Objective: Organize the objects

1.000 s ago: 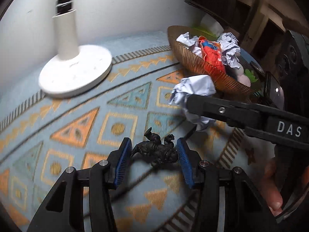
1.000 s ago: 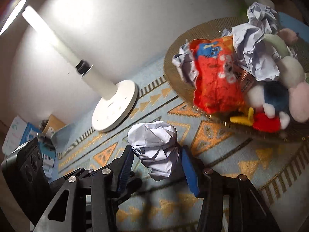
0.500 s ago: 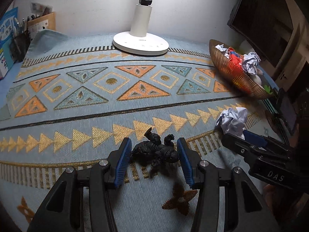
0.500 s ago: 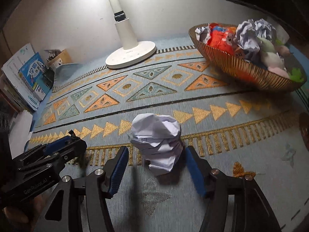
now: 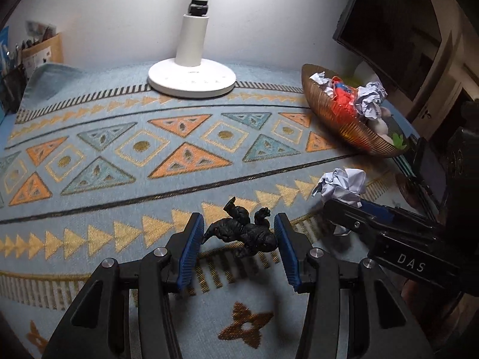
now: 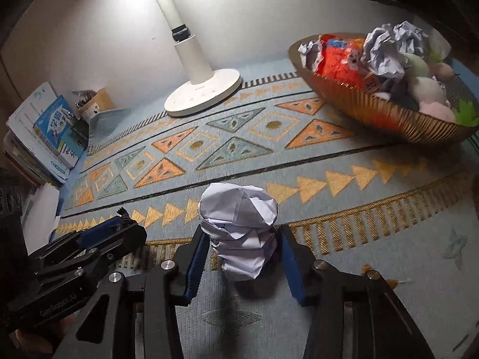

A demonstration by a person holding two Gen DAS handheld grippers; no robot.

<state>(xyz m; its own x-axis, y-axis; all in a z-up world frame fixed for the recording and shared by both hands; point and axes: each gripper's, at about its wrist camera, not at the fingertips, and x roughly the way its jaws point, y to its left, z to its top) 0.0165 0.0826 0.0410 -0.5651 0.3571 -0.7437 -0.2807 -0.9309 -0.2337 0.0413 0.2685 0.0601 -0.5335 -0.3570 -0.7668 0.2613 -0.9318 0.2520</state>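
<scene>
A small black toy figure (image 5: 242,233) is pinched between the blue pads of my left gripper (image 5: 236,224), which is shut on it just above the patterned mat (image 5: 179,155). Beside it on the right, a crumpled white paper ball (image 6: 239,233) stands between the pads of my right gripper (image 6: 242,230). Those jaws are closing and both pads press the paper. Seen from the left wrist, the paper ball (image 5: 344,184) sticks out past the right gripper's fingers (image 5: 353,215). The woven basket (image 6: 374,110) at the far right holds paper balls, a red packet and soft toys.
A white lamp base (image 5: 191,82) stands at the back centre against the wall. Books (image 6: 51,131) and a box of pens (image 5: 42,51) line the left edge. A dark monitor (image 5: 389,30) hangs behind the basket (image 5: 338,119). A hand shows under the right gripper.
Both grippers have pulled back from the basket toward the mat's near border, and the views have rolled level. The right jaws stood wider around the paper half a second ago and now press it.
</scene>
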